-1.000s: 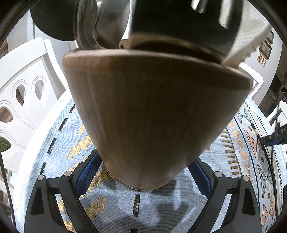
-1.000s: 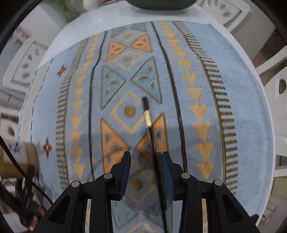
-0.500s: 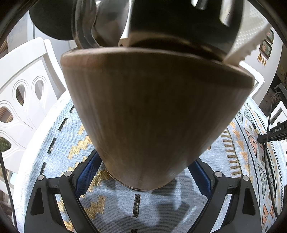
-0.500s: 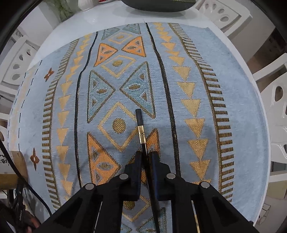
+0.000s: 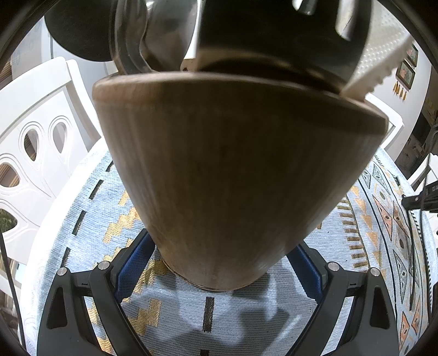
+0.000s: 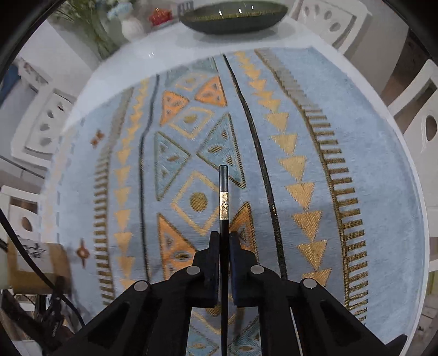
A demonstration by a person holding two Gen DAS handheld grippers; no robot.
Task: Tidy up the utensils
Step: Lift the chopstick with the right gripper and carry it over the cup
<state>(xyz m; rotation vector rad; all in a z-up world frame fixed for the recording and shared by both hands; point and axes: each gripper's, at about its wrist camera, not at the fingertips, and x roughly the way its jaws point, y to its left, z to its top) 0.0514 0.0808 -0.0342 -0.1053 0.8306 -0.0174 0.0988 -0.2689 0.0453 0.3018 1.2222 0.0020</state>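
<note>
A brown wooden utensil holder (image 5: 235,178) fills the left wrist view, standing on the patterned blue cloth (image 5: 178,315). My left gripper (image 5: 219,263) is shut on its base, blue pads on both sides. Metal spoons (image 5: 153,35), a dark utensil head (image 5: 273,30) and a white slotted utensil (image 5: 383,54) stick out of its top. In the right wrist view my right gripper (image 6: 224,241) is shut on a black chopstick (image 6: 224,191) with a gold band, held above the cloth (image 6: 369,169).
A dark oval dish (image 6: 232,15) sits at the far table edge, with a white vase of flowers (image 6: 131,26) and a red object (image 6: 160,16) to its left. White chairs (image 5: 35,142) surround the table. The wooden holder shows at the far left (image 6: 38,268).
My right gripper closed on the black chopstick and lifted it off the cloth. My left gripper stayed shut on the holder, which barely moved.
</note>
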